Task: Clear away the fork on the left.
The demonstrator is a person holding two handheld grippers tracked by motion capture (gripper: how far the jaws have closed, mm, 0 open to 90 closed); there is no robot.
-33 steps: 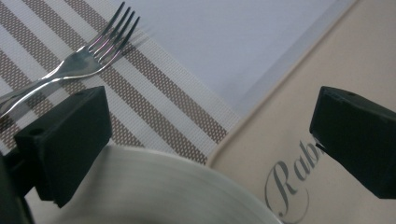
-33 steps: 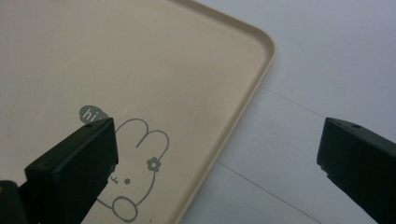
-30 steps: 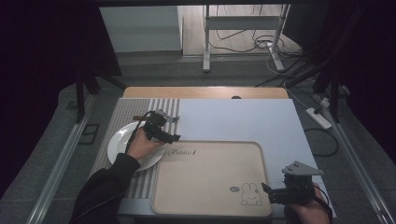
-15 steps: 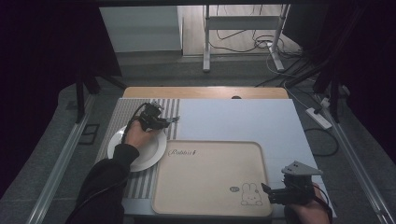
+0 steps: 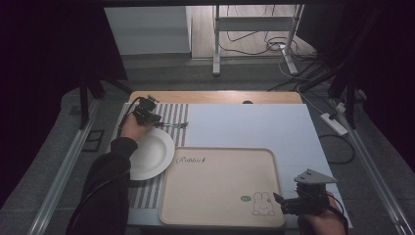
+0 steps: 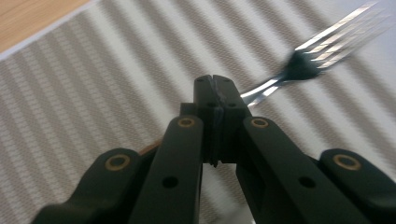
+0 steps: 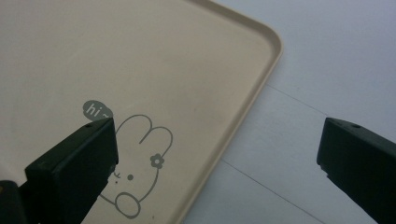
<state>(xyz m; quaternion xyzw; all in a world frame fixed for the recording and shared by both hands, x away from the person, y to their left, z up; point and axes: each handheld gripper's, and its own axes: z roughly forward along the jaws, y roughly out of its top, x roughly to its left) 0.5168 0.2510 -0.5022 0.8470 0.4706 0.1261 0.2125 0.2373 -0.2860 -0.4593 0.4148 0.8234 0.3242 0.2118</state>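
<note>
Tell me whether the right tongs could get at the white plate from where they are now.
Probably not without a long move: the right tongs sit at the tray's near right corner, while the white plate lies beyond the tray's far left side.

Looks like a lab recording booth: black curtains [image 5: 54, 44] walling the wooden table [image 5: 215, 97] beyond both grippers, loose black cables [image 5: 254, 46] and a white power strip [image 5: 334, 123] on grey floor, metal stand legs [image 5: 215, 44] behind.
</note>
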